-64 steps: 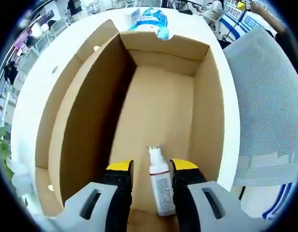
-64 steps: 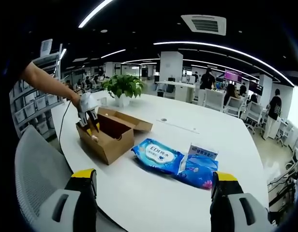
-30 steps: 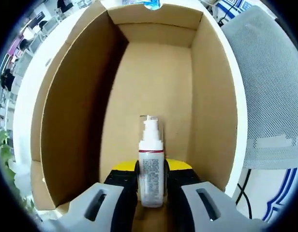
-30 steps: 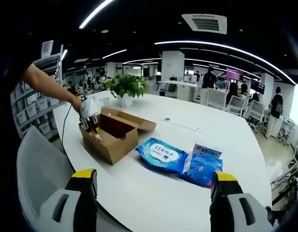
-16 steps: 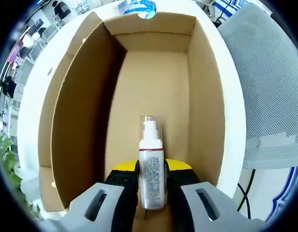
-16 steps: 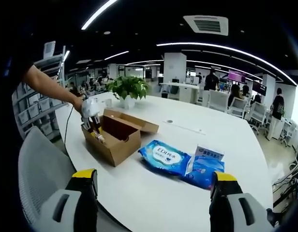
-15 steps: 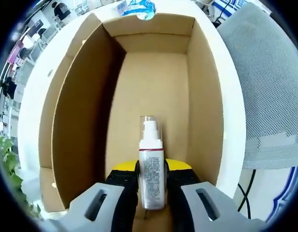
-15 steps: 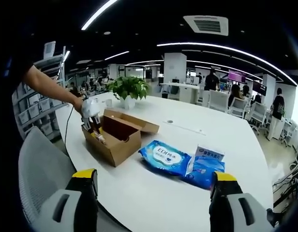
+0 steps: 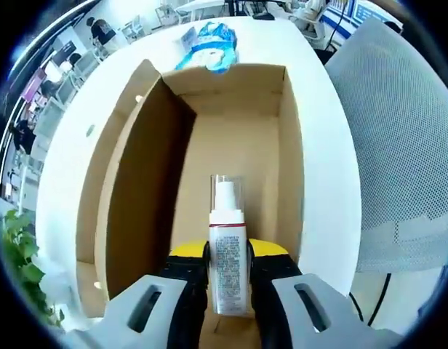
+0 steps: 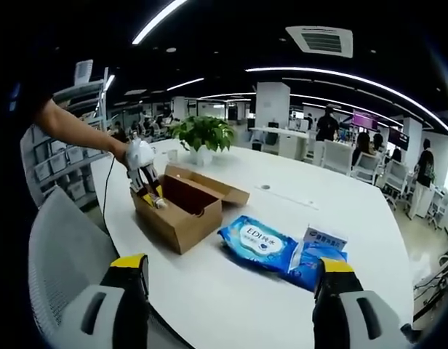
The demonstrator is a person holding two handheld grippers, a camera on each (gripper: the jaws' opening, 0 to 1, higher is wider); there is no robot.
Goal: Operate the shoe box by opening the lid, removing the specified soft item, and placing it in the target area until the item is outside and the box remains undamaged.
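White tabletop [image 10: 231, 291] carries our open shoe box [image 9: 238, 153]. Our left gripper [image 9: 229, 280] clamps a pump bottle [image 9: 228, 254] above the box interior, while our right gripper [image 10: 228, 305] hangs spread wide, empty.

Open-plan office — dark ceiling with long strip lights [image 10: 322, 73] and an air vent [image 10: 320, 41]. Large white table [image 10: 231, 291]; potted plant [image 10: 202, 135] at its far end. Grey mesh chair [image 10: 64, 254] beside the table. Shelving [image 10: 71, 156] along one wall — white pillar [image 10: 275, 109] beyond.
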